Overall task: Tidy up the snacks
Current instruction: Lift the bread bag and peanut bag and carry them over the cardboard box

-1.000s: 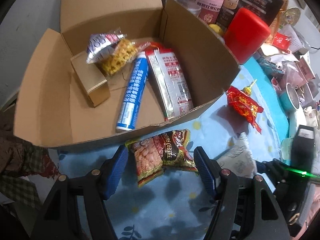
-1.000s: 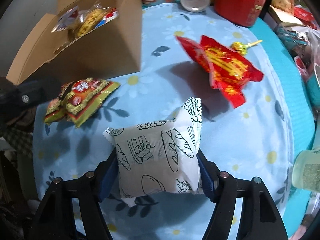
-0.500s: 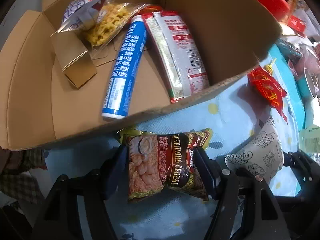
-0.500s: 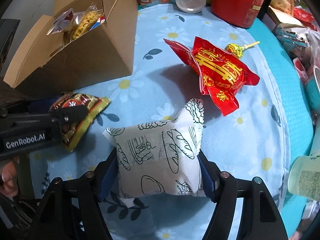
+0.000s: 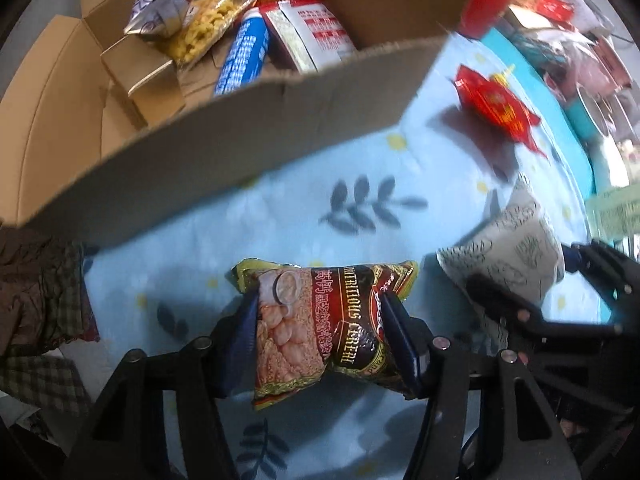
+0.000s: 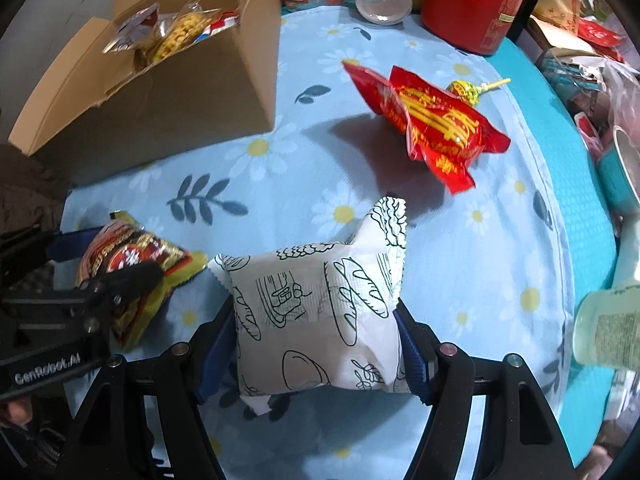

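My left gripper [image 5: 318, 304] points down over the flowered blue cloth, its jaws closing, blue pads pressing both sides of a brown-and-yellow cereal packet [image 5: 320, 328] that lies there. That packet [image 6: 132, 256] also shows at the left of the right wrist view. My right gripper [image 6: 316, 316] is shut on a white packet printed with bread drawings [image 6: 316, 292], which rests beside the cereal packet. The open cardboard box [image 5: 240, 140] stands just beyond, holding several snacks. A red packet [image 6: 436, 120] and a lollipop [image 6: 464, 92] lie further back on the cloth.
A red canister [image 6: 476, 0], a clear cup on its side [image 6: 384, 0] and jars stand behind the cloth. Clutter and a teal bowl [image 6: 620, 168] crowd the right edge. A pale green cup [image 6: 608, 324] is near right. Checked fabric [image 5: 36, 304] hangs at the left.
The left gripper has come down over the cereal packet and its jaws have narrowed onto it. The box now looms higher in its view. The right gripper keeps hold of the white packet, barely shifting.
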### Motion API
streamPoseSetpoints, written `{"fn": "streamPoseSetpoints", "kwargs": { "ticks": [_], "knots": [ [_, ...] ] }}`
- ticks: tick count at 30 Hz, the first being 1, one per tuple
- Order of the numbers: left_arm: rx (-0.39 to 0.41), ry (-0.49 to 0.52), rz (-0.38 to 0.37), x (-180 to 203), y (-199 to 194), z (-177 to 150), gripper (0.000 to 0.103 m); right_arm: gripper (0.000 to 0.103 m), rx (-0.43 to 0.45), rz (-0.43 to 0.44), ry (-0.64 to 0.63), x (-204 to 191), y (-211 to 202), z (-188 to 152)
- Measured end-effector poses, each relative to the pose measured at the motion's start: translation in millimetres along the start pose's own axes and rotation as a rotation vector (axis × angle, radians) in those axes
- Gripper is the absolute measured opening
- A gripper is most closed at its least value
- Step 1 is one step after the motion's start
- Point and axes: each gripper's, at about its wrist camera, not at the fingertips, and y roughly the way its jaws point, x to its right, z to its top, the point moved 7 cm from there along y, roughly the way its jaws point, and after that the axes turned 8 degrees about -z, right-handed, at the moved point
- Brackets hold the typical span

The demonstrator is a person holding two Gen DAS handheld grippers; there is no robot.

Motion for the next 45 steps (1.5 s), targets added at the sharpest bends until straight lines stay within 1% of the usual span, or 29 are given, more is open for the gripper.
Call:
{"fn": "streamPoseSetpoints", "kwargs": {
  "ticks": [2,7,16,20,22,25,30,32,34,35,37,39,42,45],
  "knots": [
    [-0.012,0.012,-0.007,-2,-3,-9,0.059,0.071,-0.005,-0.003,-0.004,-4,-2,-7],
    [-0.019,0.034,0.005,-4,-8,-27,0.059,0.071,-0.011,-0.006,-0.015,-15,-2,-21],
    [-0.034,0.061,0.018,1,-5,-45,0.059,0.071,-0.023,-0.001,-0.032,-31,-3,-43],
    [-0.033,0.054,0.017,-3,-1,-48,0.065,0.073,-0.025,-0.008,-0.038,-36,0,-45],
    [-0.053,0.034,0.003,-10,3,-43,0.070,0.074,-0.026,-0.008,-0.039,-32,6,-48],
    [-0.054,0.010,-0.020,-16,9,-49,0.071,0.077,-0.046,-0.003,-0.033,-30,13,-45],
    [-0.034,0.028,-0.031,-22,10,-56,0.071,0.079,-0.044,-0.021,-0.053,-40,18,-48],
    [-0.029,0.044,-0.027,-21,10,-58,0.069,0.079,-0.037,-0.026,-0.062,-43,20,-52],
    [-0.024,0.057,-0.029,-19,8,-60,0.063,0.079,-0.030,-0.047,-0.082,-49,22,-56],
    [-0.023,0.059,-0.026,-15,7,-61,0.062,0.079,-0.031,-0.063,-0.094,-53,24,-56],
    [-0.017,0.061,-0.027,-13,6,-62,0.059,0.075,-0.028,-0.089,-0.107,-57,24,-66],
    [-0.009,0.051,-0.038,-9,1,-60,0.057,0.069,-0.025,-0.083,-0.095,-60,23,-67],
    [-0.009,0.033,-0.045,-11,-4,-62,0.056,0.066,-0.024,-0.061,-0.081,-65,17,-68],
    [-0.005,-0.004,-0.042,-14,-10,-69,0.055,0.064,-0.024,-0.027,-0.036,-62,15,-70]
  ]
}}
